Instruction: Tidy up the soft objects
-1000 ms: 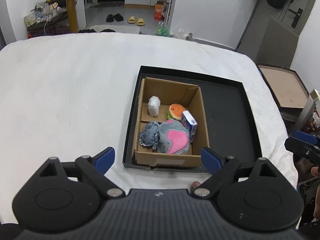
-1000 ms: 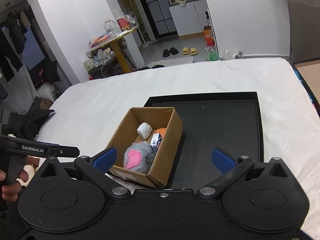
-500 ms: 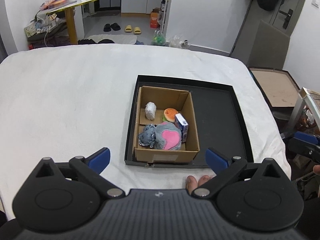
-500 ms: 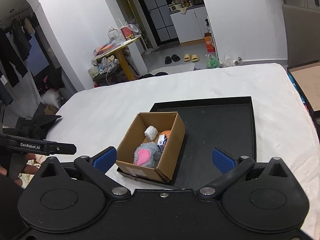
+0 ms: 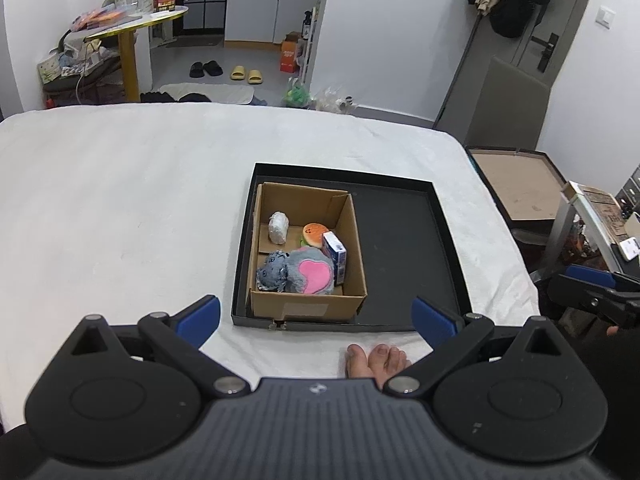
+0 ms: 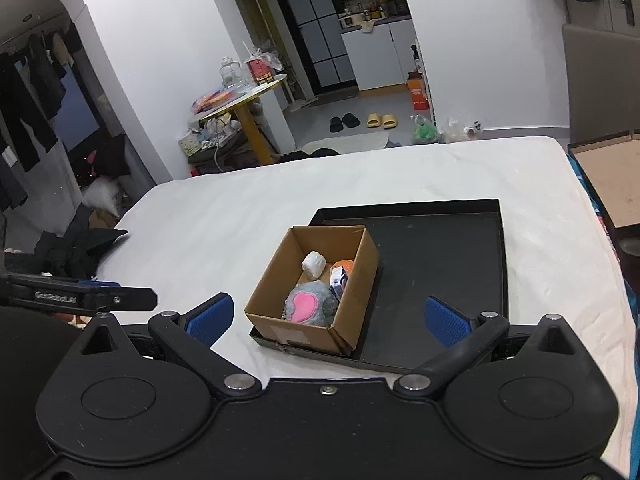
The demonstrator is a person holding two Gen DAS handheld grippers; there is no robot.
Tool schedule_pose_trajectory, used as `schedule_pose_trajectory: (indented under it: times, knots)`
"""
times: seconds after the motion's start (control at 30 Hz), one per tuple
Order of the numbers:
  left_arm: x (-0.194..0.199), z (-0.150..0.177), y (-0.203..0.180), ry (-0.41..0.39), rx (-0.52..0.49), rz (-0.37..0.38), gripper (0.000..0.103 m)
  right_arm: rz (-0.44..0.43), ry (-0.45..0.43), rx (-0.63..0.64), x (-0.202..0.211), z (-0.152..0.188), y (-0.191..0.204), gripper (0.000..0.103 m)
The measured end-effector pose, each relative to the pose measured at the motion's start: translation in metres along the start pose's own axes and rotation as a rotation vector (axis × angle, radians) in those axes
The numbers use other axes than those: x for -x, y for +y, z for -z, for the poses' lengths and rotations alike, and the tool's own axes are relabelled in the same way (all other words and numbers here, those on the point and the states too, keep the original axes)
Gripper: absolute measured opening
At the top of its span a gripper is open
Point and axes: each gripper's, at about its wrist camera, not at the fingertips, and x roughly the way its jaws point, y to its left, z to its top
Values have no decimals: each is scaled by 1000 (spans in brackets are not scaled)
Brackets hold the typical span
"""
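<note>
White bed (image 5: 120, 208), cardboard box (image 5: 308, 304), left gripper (image 6: 80, 298) marked "GenRobot.AI"

i see a matt corrugated cardboard box (image 5: 306, 304), fuzzy grey-pink plush toy (image 5: 298, 271), matt black tray (image 5: 400, 256), white cloth bed cover (image 5: 120, 208).

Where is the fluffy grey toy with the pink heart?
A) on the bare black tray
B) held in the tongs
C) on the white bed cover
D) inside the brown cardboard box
D: the fluffy grey plush toy with the pink heart lies inside the open brown cardboard box, next to a small white bundle and a small blue-and-white carton; the box stands in the flat black tray.
</note>
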Motion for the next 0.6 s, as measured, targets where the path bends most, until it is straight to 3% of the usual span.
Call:
schedule_pose_trajectory:
  times: [0.6]
  knots:
    - [30, 4, -4, -47, -2, 30, 101, 45, 20, -17, 14, 7, 3, 103]
